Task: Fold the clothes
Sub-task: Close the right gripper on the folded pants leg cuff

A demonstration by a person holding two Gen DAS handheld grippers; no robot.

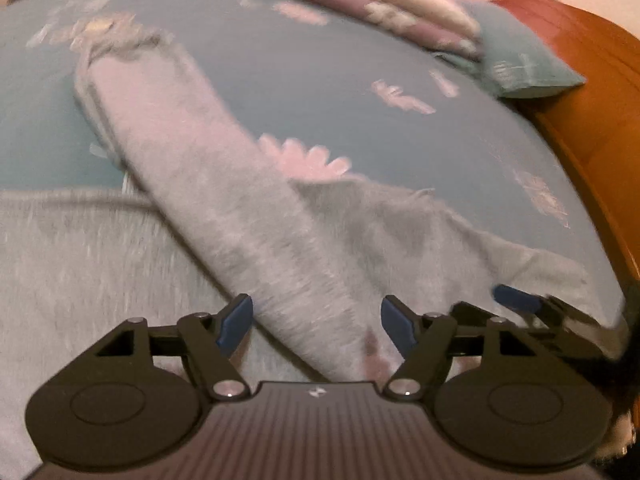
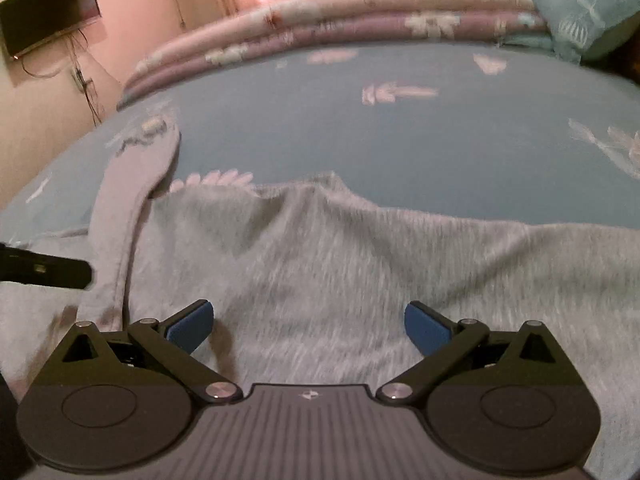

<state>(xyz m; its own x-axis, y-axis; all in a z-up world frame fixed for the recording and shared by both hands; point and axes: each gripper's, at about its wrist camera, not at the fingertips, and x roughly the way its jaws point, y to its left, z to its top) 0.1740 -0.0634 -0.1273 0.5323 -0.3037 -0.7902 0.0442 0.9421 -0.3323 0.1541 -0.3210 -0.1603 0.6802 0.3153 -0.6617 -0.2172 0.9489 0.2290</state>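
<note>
A grey long-sleeved garment (image 2: 340, 248) lies spread on the bed. One sleeve (image 1: 192, 152) stretches diagonally across it and out over the sheet; in the right wrist view the same sleeve (image 2: 132, 184) is at the left. My left gripper (image 1: 316, 312) hovers open over the near end of that sleeve, the cloth passing under the gap untouched by the pads. My right gripper (image 2: 308, 320) stands wide open above the garment's body, nothing between its fingers. One of the right gripper's blue pads (image 1: 516, 298) shows at the garment's right edge.
The bed has a blue flowered sheet (image 1: 280, 60). A folded pink and purple blanket (image 2: 320, 28) and a blue pillow (image 1: 520, 60) lie along the far side. A wooden bed frame (image 1: 592, 92) borders the right. A dark screen (image 2: 52, 12) hangs on the wall.
</note>
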